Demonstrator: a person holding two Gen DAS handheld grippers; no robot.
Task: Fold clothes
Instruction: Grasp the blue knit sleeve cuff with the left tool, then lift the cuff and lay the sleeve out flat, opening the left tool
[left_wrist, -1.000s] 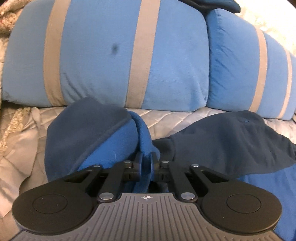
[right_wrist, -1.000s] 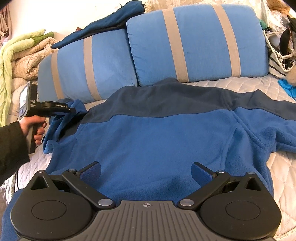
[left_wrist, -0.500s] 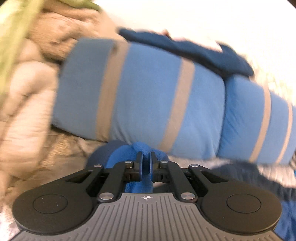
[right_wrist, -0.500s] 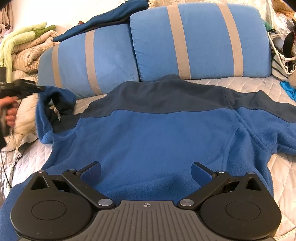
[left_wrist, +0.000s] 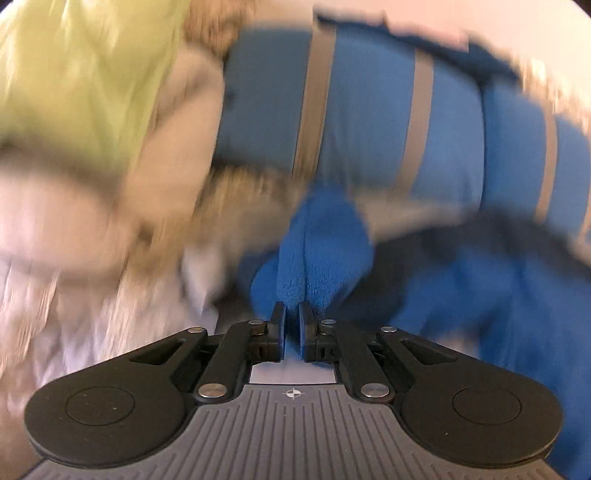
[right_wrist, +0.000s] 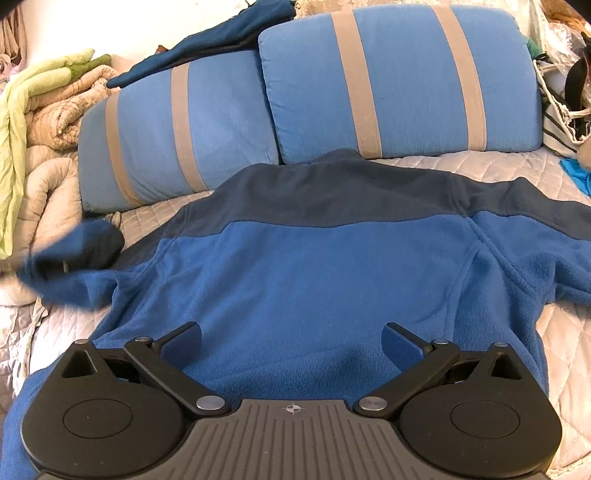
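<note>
My left gripper (left_wrist: 291, 314) has its fingers pinching the sleeve (left_wrist: 325, 243) of the fleece jacket (right_wrist: 314, 280) spread on the bed (right_wrist: 480, 162); my right gripper (right_wrist: 291, 341) hovers above it, fingers spread.

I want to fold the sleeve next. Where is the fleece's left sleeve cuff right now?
The sleeve cuff is pinched in the left hand-held gripper; in the right wrist view it sits at far left, raised beside the folded blankets.

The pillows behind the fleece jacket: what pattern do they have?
Light blue pillows with vertical beige-grey stripes, clearest in the right wrist view.
</note>
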